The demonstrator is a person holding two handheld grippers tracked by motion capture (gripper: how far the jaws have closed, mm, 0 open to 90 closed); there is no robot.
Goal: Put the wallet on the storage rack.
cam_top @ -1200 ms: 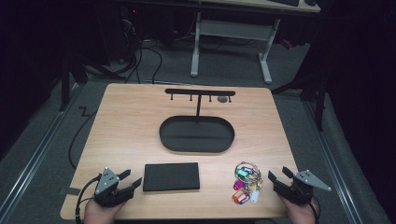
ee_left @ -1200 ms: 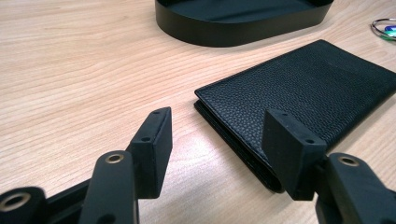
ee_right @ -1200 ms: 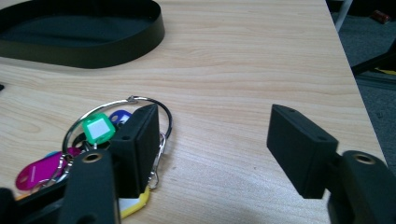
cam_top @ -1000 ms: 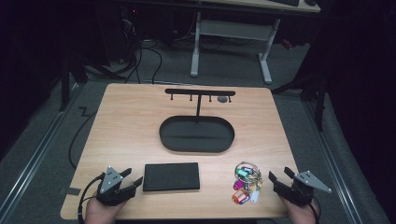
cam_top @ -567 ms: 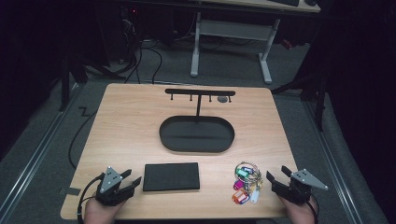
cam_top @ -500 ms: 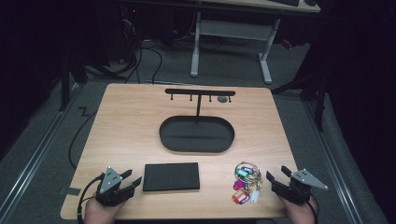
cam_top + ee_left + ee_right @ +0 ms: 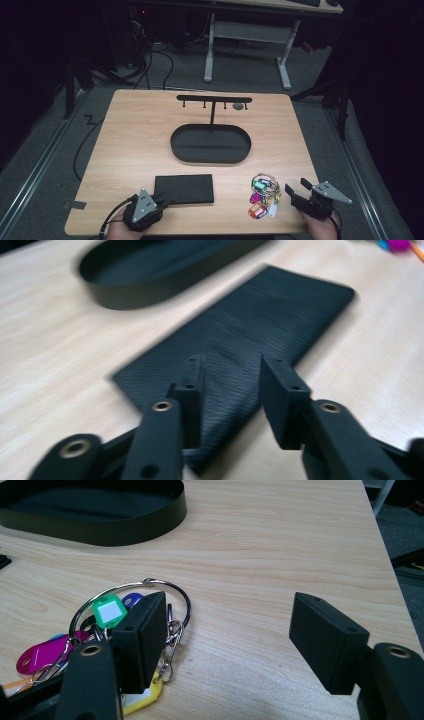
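A bunch of coloured key tags [image 7: 262,195] on a metal ring lies near the table's front right. My right gripper [image 7: 296,187] stands just right of it, open wide; in the right gripper view its left jaw sits beside the green tag [image 7: 110,611] and the ring [image 7: 150,583], with nothing between the jaws. A flat black pouch [image 7: 184,188] lies at the front centre-left. My left gripper [image 7: 159,204] is open, low over the pouch's near left corner [image 7: 220,390]. A black oval tray [image 7: 210,143] carries a T-shaped hook stand [image 7: 213,100].
The table's front edge runs just under both hands, and its right edge [image 7: 385,545] is close to the right gripper. Bare wood [image 7: 135,145] lies left of the tray. Desk legs and cables stand on the floor beyond the table.
The right gripper has crept a little left toward the key tags. The left gripper has barely moved at the pouch's corner.
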